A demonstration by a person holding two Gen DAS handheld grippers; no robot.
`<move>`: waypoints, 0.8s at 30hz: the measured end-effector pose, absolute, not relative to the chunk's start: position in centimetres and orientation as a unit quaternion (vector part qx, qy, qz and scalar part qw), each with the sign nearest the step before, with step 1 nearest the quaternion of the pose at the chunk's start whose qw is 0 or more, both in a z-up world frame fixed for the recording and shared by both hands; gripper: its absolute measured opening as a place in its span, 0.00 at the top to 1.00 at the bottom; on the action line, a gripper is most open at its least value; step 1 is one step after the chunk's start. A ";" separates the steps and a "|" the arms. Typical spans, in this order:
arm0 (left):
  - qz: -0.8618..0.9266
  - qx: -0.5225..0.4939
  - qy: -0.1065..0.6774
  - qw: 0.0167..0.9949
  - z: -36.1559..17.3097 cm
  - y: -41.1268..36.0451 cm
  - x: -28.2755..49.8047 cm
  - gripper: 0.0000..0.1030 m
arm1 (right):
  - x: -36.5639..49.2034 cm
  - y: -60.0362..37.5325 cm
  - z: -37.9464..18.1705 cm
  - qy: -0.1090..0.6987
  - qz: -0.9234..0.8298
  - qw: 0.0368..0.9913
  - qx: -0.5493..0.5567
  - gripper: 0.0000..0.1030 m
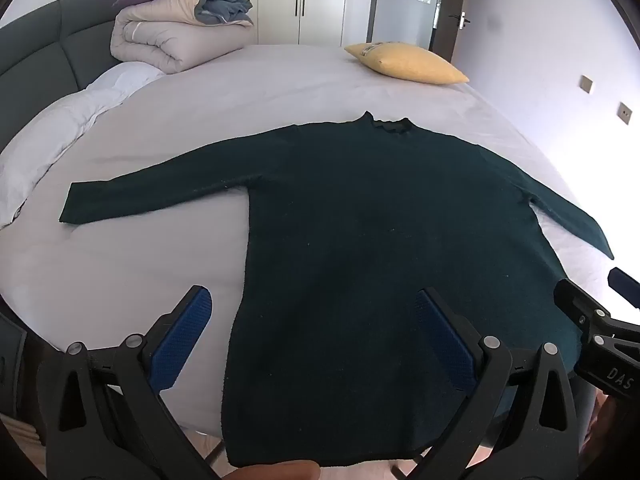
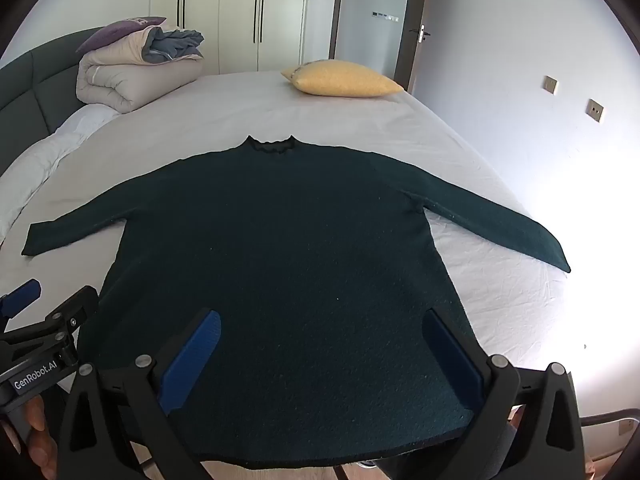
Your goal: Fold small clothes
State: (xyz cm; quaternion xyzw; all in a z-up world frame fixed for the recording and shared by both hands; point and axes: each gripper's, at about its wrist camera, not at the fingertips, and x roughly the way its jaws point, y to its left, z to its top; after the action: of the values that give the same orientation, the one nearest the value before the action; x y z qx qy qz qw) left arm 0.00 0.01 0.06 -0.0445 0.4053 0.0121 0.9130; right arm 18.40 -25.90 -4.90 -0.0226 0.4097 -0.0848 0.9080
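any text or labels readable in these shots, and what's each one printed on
"DAS": white letters on the body of the right gripper, seen at the edge of the left wrist view; cut off by the frame.
"GenRobot.AI": white print on the body of the left gripper, in the right wrist view.
The yellow pillow has a small pattern, too blurred to read.

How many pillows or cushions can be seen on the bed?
2: a yellow pillow at the far edge, and a purple cushion atop the folded duvet by the headboard. More may be hidden.
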 end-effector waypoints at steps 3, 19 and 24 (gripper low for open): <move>0.015 -0.042 0.404 0.914 0.1 -0.1 0.0 0.00 | 18.4 -25.9 -4.9 0.411 -0.085 0.908 -0.024 0.00; 0.016 -0.042 0.408 0.912 -0.4 -0.4 0.2 0.00 | 18.5 -25.7 -5.4 0.415 -0.086 0.905 -0.029 0.00; 0.015 -0.043 0.407 0.912 -0.6 -0.5 0.2 0.00 | 18.5 -25.6 -5.4 0.416 -0.087 0.905 -0.030 0.00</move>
State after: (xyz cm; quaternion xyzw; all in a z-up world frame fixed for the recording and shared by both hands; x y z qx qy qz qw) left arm 0.18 -0.49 -0.59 -0.0428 0.4074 0.0148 0.9121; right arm 18.53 -25.63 -5.37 -0.0298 0.4160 -0.0867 0.9047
